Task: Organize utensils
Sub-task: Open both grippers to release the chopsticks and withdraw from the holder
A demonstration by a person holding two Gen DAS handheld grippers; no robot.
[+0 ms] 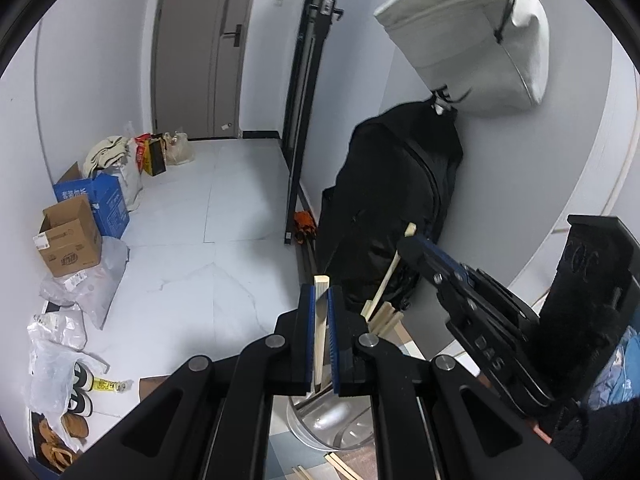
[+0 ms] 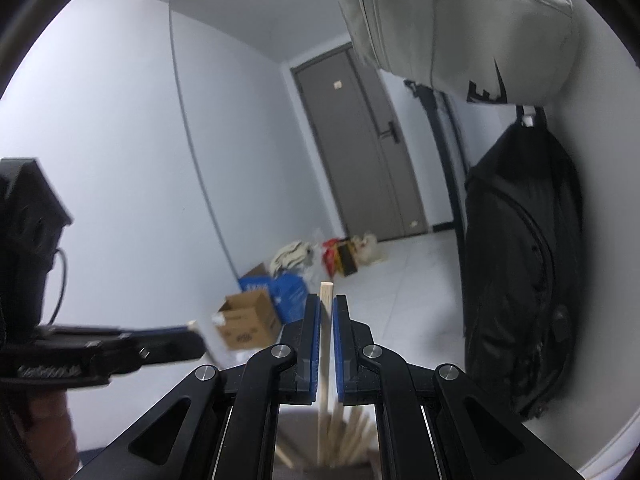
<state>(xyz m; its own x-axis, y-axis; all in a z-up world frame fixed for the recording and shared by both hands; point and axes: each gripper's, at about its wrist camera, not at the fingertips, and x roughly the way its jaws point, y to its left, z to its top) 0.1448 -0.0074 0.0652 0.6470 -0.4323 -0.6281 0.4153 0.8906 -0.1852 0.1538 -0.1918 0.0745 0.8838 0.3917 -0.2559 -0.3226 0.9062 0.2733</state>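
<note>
My left gripper (image 1: 319,300) is shut on a pale wooden chopstick (image 1: 319,332) that stands upright between the blue pads, its lower end over a shiny metal cup (image 1: 328,424). My right gripper (image 2: 327,312) is shut on another wooden chopstick (image 2: 325,360), held upright above several chopsticks (image 2: 348,436) bunched below it. In the left wrist view the right gripper (image 1: 416,246) shows at the right with its chopstick (image 1: 386,280) slanting down toward several sticks (image 1: 384,320). The left gripper (image 2: 196,340) shows at the left of the right wrist view.
Loose chopsticks (image 1: 340,466) lie on the table by the cup. A black bag (image 1: 392,208) and a grey bag (image 1: 472,36) hang on the wall at the right. Cardboard boxes (image 1: 72,236), plastic bags and shoes line the floor at the left. A grey door (image 1: 200,48) stands behind.
</note>
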